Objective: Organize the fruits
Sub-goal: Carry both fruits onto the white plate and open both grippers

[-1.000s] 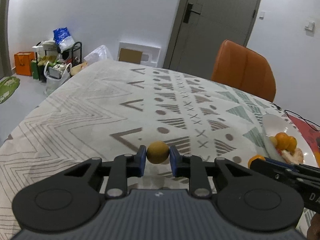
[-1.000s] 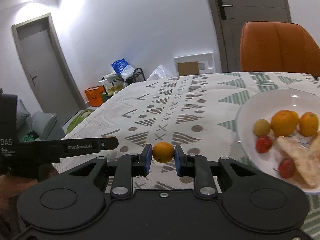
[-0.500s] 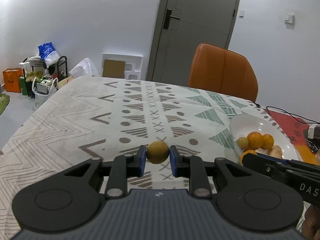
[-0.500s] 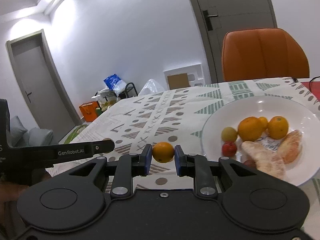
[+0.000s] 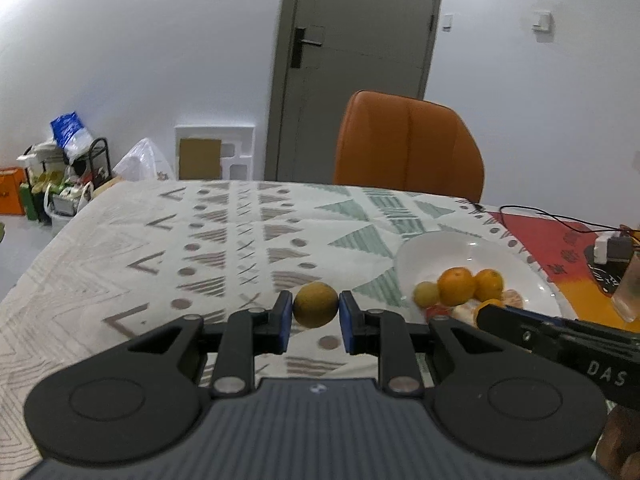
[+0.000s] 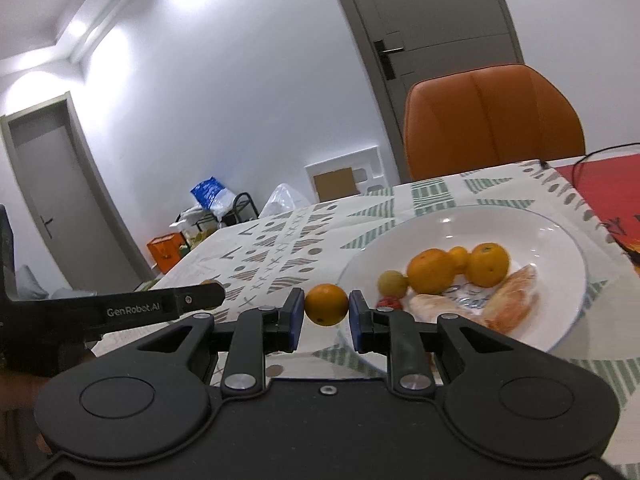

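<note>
My left gripper (image 5: pixel 315 310) is shut on a dull yellow-brown round fruit (image 5: pixel 315 309), held above the patterned tablecloth, left of the white plate (image 5: pixel 460 248). My right gripper (image 6: pixel 326 305) is shut on a small orange (image 6: pixel 326 304), held just left of the plate's rim (image 6: pixel 560 232). The plate holds two oranges (image 6: pixel 432 271), a small yellow fruit (image 6: pixel 393 283), a red fruit (image 6: pixel 389 303) and peeled citrus segments (image 6: pixel 512 300). The right gripper also shows in the left wrist view (image 5: pixel 486 312), over the plate's near edge. The left gripper's finger (image 6: pixel 200 298) shows in the right wrist view.
An orange chair (image 5: pixel 408 148) stands behind the table's far edge. A red mat (image 5: pixel 560 236) with a cable, a small white device (image 5: pixel 612 248) and a glass (image 5: pixel 632 292) lie right of the plate. Clutter and a rack (image 5: pixel 68 176) stand on the floor at far left.
Both grippers have swung right toward the plate with their fruits still held. The plate now looks nearer and more central in both views.
</note>
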The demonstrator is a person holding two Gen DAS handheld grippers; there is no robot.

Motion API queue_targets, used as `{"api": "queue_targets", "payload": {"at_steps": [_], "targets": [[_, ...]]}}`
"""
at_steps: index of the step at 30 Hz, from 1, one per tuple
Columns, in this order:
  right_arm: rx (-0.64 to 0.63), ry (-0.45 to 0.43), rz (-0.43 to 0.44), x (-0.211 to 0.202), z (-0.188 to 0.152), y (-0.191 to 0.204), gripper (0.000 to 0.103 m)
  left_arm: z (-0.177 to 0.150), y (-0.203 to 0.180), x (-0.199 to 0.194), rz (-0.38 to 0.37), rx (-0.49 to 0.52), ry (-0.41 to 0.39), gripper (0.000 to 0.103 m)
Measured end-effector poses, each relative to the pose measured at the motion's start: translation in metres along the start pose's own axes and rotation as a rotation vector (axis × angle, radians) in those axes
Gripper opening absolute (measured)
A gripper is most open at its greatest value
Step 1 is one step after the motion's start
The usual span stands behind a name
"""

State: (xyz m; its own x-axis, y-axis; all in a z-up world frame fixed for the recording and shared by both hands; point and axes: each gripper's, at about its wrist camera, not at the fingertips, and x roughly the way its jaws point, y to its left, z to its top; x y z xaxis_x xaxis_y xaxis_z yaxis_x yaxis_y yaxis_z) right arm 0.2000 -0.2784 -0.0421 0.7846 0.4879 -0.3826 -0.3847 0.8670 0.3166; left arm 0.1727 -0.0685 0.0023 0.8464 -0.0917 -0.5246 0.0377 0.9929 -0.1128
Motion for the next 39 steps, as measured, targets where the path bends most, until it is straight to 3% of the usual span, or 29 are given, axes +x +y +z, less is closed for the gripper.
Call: {"api": "queue_targets", "payload": {"at_steps": [20, 39], "targets": [[0.072, -0.045, -0.077, -0.022, 0.004, -0.051, 0.022, 0.0, -0.054, 0.014, -0.077, 0.067, 0.01, 0.023], [0.091, -0.035, -0.141, -0.025, 0.009, -0.078, 0.022, -0.005, -0.09, 0.049, -0.142, 0.077, 0.061, 0.025]]}}
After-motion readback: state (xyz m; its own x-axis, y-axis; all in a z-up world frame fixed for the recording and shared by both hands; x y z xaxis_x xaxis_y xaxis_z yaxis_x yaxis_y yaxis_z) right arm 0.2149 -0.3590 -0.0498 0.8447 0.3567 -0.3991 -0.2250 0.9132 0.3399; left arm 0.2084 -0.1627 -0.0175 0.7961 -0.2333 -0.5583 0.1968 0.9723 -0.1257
